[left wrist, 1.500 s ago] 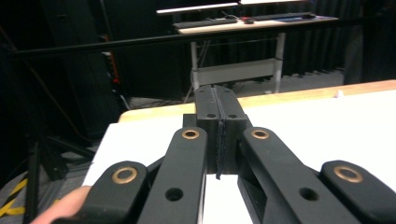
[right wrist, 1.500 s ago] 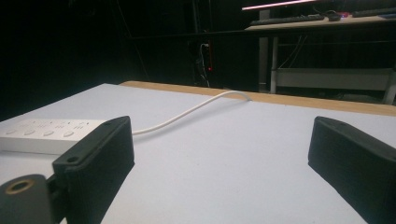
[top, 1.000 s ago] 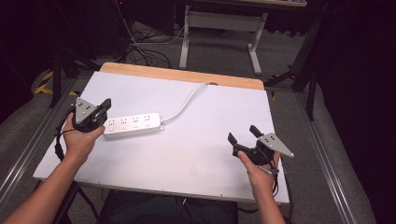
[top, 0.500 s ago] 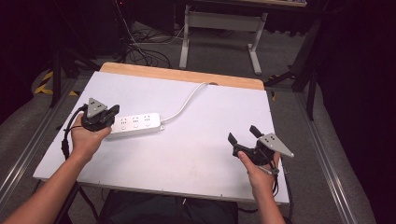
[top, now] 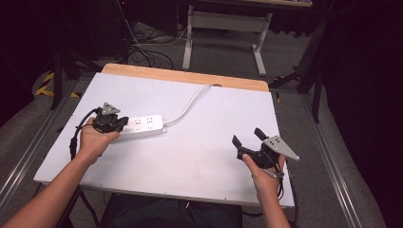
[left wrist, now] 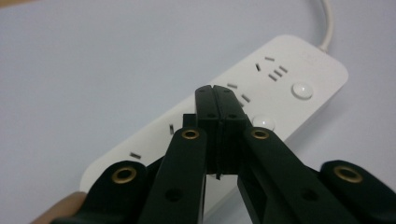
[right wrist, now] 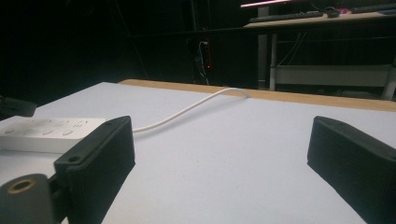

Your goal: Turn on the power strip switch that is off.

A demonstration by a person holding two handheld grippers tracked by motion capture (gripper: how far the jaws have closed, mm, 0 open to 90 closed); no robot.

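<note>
1. The left gripper (top: 115, 122) sits over the near-left end of the white power strip (top: 142, 126); in the left gripper view its jaws are pressed together with nothing between them, their tips (left wrist: 219, 100) just above the power strip (left wrist: 280, 88) top face, between its socket slots and a round button. Whether the tips touch the casing cannot be told.
2. The left hand (top: 92, 140) wraps the gripper body from the near side of the power strip.
3. The right gripper (top: 248, 140) is well apart from the power strip, off to its right and nearer the person, with its jaws spread wide and empty (the right gripper view shows bare tabletop between the two black pads).
4. The right hand (top: 262, 172) holds it close to the table's near edge.
5. The power strip lies flat on the white table (top: 214, 118), left of the middle.
6. A white cable (top: 190, 102) leaves the power strip's right end and curves away to the table's far wooden edge (top: 190, 76).
7. No containers stand on the table.
</note>
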